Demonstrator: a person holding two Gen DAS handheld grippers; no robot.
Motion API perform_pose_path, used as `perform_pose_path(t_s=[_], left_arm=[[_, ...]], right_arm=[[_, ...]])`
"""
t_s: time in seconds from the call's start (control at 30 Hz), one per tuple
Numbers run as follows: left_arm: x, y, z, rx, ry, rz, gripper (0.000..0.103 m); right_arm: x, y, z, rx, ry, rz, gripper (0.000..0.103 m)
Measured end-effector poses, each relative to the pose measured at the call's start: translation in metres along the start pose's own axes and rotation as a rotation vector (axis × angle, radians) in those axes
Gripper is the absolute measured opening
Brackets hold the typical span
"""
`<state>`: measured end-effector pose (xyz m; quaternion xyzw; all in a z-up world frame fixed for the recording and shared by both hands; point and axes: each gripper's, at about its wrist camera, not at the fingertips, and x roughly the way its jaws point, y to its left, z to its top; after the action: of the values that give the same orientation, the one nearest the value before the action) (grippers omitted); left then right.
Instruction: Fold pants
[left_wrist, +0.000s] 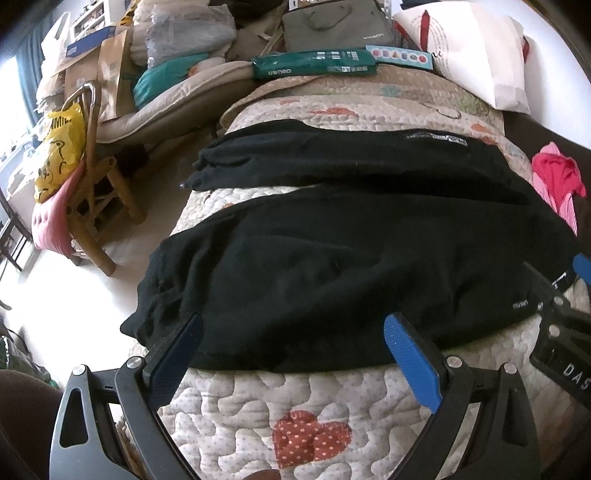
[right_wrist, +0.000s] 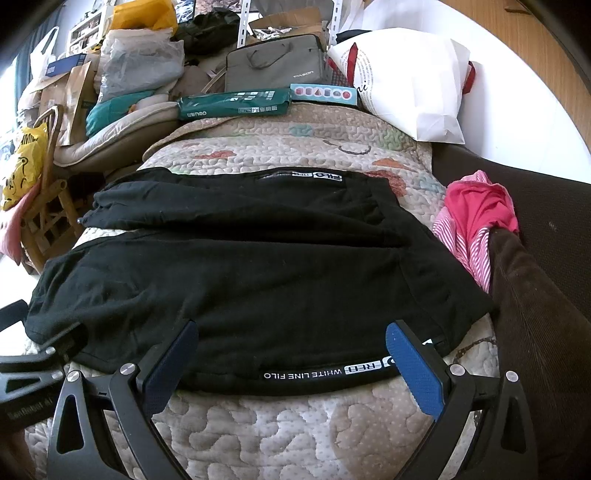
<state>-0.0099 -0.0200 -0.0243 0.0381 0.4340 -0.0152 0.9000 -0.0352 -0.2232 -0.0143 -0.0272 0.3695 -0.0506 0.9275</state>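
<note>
The black pants (right_wrist: 258, 280) lie spread across the quilted bed (right_wrist: 288, 424), filling the middle of both frames, two legs parted by a strip of quilt at centre left, the lettered waistband at lower right. The left gripper (left_wrist: 293, 345) and right gripper (right_wrist: 291, 350) have jaws wide apart, empty, tips seemingly at the near hem; contact is unclear.

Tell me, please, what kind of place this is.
Probably a lived-in bedroom or spare room used for storage. Black pants lie spread on a bed with a quilted heart-patterned bedspread, a wooden chair stands beside it, and bags and boxes are piled behind.
</note>
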Motion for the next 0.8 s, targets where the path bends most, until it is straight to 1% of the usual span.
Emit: perform_pose_path(t_s=[0.1,0.3,0.4,0.5,0.6,0.8], left_arm=[[0.005,-0.002,-0.003,0.004,0.030,-0.001,0.098],[0.020,0.001,-0.009,-0.030,0.101,-0.007,0.098],[0.022,0.003,-0.014,-0.046,0.105,-0.012,0.098],[0.025,0.004,-0.018,-0.062,0.120,-0.013,0.103],[0.028,0.013,-0.021,-0.126,0.144,-0.050,0.103],[0.027,0.011,-0.024,-0.088,0.140,-0.057,0.103]], right_arm=[[0.000,0.001,0.000,-0.001,0.000,0.000,0.103],[0.001,-0.004,-0.003,0.010,0.007,0.001,0.103],[0.001,-0.008,-0.005,0.020,0.009,0.001,0.103],[-0.001,-0.010,-0.005,0.027,0.008,0.002,0.103],[-0.003,-0.010,-0.004,0.027,0.003,0.003,0.103],[-0.008,-0.013,-0.002,0.029,-0.015,0.003,0.103]])
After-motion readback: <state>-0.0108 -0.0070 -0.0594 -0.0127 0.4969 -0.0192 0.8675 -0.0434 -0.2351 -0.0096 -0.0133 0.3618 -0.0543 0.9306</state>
